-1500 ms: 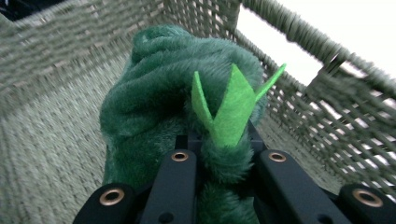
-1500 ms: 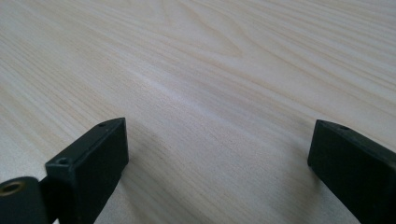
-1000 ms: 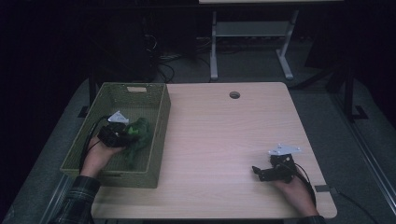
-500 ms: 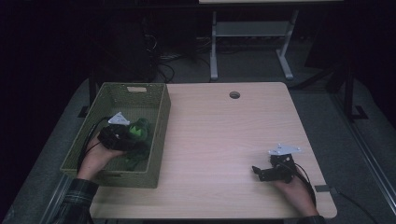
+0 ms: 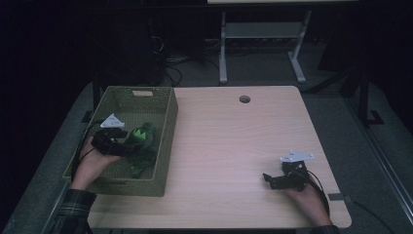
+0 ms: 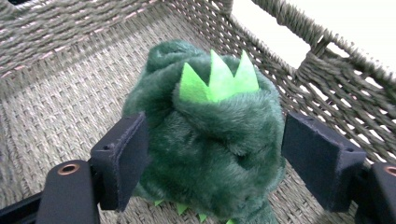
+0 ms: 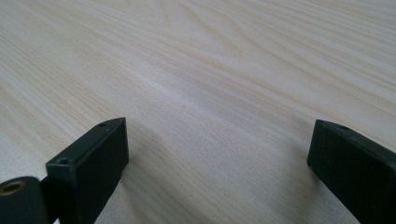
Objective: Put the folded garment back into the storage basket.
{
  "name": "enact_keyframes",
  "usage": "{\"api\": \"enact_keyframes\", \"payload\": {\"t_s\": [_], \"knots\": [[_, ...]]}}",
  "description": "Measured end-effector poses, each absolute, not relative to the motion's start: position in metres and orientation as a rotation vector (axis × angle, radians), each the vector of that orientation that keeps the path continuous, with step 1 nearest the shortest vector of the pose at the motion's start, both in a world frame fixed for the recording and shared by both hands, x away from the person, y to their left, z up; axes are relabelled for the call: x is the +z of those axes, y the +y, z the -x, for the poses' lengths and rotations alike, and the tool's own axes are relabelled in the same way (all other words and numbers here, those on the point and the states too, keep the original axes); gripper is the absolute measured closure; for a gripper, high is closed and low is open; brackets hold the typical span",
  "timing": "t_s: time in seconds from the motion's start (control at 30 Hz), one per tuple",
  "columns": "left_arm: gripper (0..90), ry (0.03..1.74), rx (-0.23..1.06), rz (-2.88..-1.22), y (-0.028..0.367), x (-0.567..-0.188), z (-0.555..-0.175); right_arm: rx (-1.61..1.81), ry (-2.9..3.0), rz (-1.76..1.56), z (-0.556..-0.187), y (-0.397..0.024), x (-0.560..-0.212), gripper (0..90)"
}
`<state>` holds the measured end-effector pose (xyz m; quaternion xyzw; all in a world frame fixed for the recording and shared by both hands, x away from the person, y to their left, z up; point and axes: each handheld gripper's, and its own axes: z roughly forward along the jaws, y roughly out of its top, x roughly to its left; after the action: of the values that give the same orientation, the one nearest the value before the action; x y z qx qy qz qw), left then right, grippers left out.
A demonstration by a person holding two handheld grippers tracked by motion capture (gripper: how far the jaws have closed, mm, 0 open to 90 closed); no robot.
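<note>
Black pads of the left tool (image 6: 212,163) stand spread on either side of a dark green plush dinosaur toy with lime felt spikes (image 6: 210,140), having just been opening; the near pad brushes the fur, the far one is clear, so nothing is pinched. It lies inside the olive woven basket (image 5: 165,141) at the counter's (image 5: 234,141) left. It looks light, soft and squashy, not fragile: best taken across the plump body. Well apart, the right tool (image 5: 267,179) rests spread and empty.

A light wooden table (image 5: 229,146) with a round cable hole (image 5: 244,99) carries a woven basket (image 5: 165,146) along its left edge; the rest appears bare in the dim light.
</note>
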<state>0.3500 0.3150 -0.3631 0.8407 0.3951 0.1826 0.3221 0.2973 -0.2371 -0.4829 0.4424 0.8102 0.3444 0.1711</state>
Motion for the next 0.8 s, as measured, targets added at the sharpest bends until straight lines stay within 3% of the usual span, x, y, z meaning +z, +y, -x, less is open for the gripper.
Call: {"api": "enact_keyframes", "payload": {"t_s": [0.4, 0.8], "knots": [[12.9, 0.981, 0.43, -2.131, 0.301, -0.343, -0.345, 0.978, 2.301, -1.256, -0.297, -0.237, -0.483, 4.9], [12.7, 0.887, 0.395, -2.107, 0.261, -0.322, -0.346, 0.978, 2.3, -1.256, -0.297, -0.237, -0.483, 4.9]]}}
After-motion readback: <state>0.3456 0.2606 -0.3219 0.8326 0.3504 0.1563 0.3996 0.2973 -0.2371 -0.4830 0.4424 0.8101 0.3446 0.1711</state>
